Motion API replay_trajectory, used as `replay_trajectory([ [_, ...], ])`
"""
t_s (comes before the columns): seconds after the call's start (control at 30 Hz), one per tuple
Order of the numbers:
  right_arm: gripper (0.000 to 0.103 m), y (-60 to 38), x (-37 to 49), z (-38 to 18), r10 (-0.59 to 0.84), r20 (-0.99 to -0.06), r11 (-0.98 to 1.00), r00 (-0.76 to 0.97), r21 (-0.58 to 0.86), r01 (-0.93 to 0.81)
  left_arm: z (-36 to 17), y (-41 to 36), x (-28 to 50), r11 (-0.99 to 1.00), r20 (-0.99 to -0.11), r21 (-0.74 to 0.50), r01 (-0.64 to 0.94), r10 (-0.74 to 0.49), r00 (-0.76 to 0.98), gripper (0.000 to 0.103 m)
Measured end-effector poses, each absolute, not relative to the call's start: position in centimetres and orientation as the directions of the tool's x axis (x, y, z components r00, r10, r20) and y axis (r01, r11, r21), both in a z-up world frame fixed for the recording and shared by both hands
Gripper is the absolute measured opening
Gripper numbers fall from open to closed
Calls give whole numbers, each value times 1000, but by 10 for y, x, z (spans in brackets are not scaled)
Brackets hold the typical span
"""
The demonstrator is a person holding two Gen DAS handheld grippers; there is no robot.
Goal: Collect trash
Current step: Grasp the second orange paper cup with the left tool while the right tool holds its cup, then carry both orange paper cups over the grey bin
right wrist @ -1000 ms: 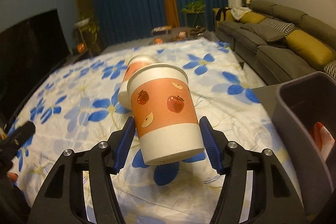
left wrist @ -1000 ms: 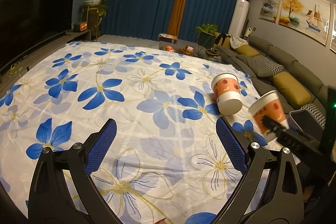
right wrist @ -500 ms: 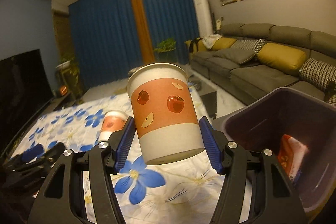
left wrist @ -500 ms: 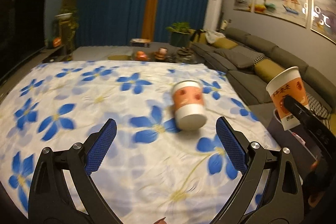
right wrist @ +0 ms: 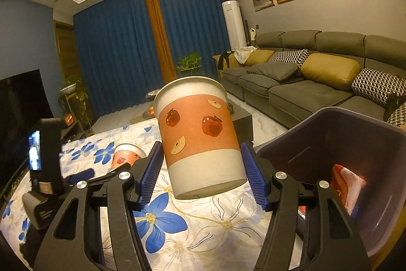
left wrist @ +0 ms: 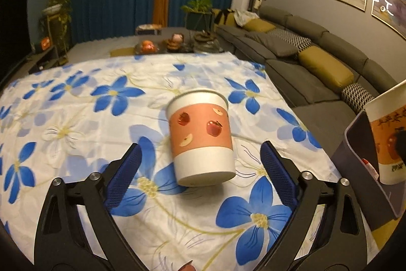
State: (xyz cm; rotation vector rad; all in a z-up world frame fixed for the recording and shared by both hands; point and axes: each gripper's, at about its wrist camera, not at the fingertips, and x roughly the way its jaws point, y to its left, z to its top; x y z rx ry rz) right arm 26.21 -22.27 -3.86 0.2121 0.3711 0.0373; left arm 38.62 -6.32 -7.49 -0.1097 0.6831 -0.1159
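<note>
Your right tool (right wrist: 200, 177) is clamped on a paper cup (right wrist: 198, 136) printed with apples, its blue pads pressed to the cup's lower sides, holding it in the air just left of the dark bin (right wrist: 355, 169). A red-and-white wrapper (right wrist: 346, 184) lies inside that bin. A second apple cup (left wrist: 200, 136) lies on its side on the flowered cloth (left wrist: 76, 118) covering the table. Your left tool (left wrist: 200, 177) has its jaws wide apart, empty, with that fallen cup just ahead between the fingers.
</note>
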Motion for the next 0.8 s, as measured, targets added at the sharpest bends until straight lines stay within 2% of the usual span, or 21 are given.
replay_trajectory([
  [0.03,61,-223,262,-39,73,-356,977,932,213,5,-77,-64,389,989,-631,-134,69,-139,764,89],
  [0.1,61,-222,260,-40,69,-358,976,931,219,12,-82,-65,395,989,-652,-128,74,-140,745,79],
  [0.2,61,-222,261,-39,67,-363,976,930,217,15,-87,-63,401,986,-676,-150,76,-159,720,73],
  [0.27,61,-219,262,-39,68,-366,977,928,215,13,-89,-62,404,984,-687,-162,79,-170,707,60],
  [0.3,61,-219,262,-38,70,-366,977,928,213,10,-90,-61,405,983,-690,-168,80,-175,702,58],
  [0.47,61,-217,262,-38,73,-369,979,927,204,4,-88,-55,403,977,-671,-198,82,-196,715,56],
  [0.8,61,-212,266,-38,95,-378,983,921,184,-26,-63,-41,346,985,-589,-161,65,-149,794,56],
])
